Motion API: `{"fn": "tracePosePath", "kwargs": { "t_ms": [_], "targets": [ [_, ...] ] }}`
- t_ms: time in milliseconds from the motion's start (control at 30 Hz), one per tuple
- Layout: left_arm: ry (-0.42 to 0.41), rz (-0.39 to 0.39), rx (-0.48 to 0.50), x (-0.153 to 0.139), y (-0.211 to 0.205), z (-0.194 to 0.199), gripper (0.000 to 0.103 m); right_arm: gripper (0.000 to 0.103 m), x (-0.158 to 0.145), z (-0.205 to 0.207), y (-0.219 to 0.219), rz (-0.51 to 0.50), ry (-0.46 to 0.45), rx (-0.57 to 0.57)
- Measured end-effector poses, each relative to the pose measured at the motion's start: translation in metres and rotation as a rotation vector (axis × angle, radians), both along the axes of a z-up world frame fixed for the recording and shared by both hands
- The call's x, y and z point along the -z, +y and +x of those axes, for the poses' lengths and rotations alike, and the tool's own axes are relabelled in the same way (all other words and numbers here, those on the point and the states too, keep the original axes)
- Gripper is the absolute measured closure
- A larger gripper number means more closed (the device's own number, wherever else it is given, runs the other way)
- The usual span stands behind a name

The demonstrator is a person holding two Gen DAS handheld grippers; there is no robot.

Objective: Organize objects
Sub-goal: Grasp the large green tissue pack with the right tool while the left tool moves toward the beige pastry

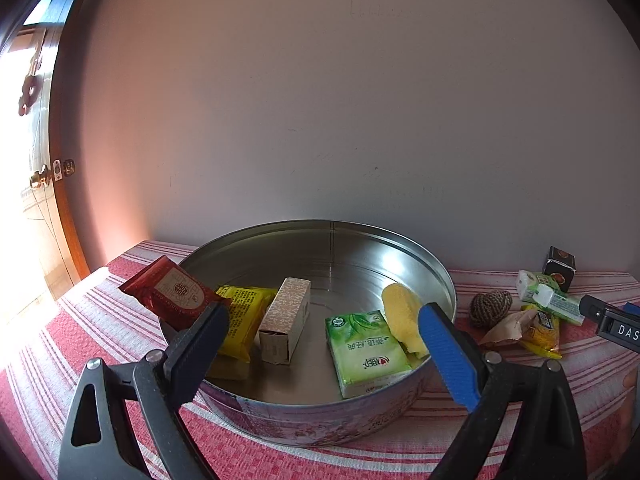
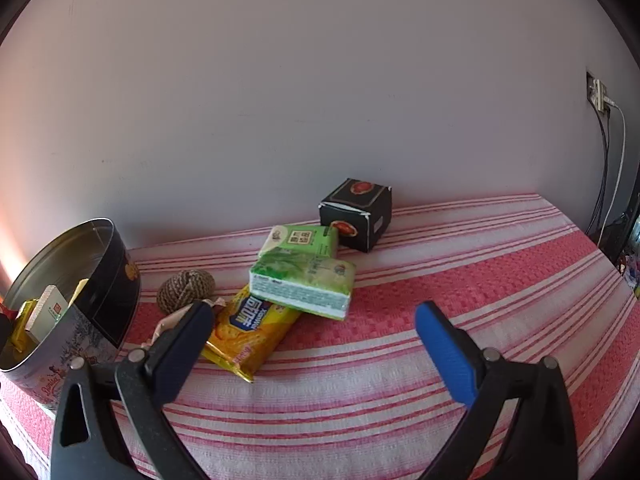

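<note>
Both grippers, left (image 1: 324,344) and right (image 2: 314,338), gape empty; round tin (image 1: 400,408) under the left

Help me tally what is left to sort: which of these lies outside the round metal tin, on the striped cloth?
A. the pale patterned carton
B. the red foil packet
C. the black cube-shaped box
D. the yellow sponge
C: the black cube-shaped box stands on the pink striped cloth by the wall, apart from the round metal tin, whose contents include the other three.
</note>
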State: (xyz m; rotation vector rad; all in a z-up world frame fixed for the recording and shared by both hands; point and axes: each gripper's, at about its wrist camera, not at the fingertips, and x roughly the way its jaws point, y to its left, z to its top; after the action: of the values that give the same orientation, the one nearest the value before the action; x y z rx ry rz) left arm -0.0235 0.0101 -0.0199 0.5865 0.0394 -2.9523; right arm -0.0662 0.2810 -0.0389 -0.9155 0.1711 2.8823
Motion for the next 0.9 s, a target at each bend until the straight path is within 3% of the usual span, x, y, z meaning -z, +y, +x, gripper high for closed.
{"fn": "tracePosePath", "kwargs": {
  "t_ms": [133, 300, 500, 533, 633, 900],
  "targets": [
    [-0.02, -0.01, 0.062, 0.001, 0.034, -0.003, 0.006, 0.001, 0.001, -0.002, 0.019, -0.035, -0.02, 0.001],
    [-0.088, -0.05, 0.119, 0.005, 0.073, -0.014, 0.006, 0.001, 0.005, -0.027, 0.023, -0.165, -0.068, -0.033],
    [-0.141, -0.087, 0.184, 0.009, 0.096, -0.022, 0.006, 0.001, 0.014, -0.064, 0.011, -0.142, -0.139, -0.034],
    [-0.152, -0.088, 0.194, 0.01, 0.099, -0.023, 0.006, 0.002, 0.016, -0.07, 0.009, -0.134, -0.16, -0.036],
    [-0.171, -0.102, 0.196, 0.012, 0.108, -0.031, 0.006, 0.021, 0.031, -0.083, 0.008, -0.154, -0.259, -0.074],
    [-0.182, -0.114, 0.214, 0.011, 0.134, -0.04, 0.006, 0.026, 0.022, -0.061, 0.032, -0.222, -0.209, -0.076]
  ]
}}
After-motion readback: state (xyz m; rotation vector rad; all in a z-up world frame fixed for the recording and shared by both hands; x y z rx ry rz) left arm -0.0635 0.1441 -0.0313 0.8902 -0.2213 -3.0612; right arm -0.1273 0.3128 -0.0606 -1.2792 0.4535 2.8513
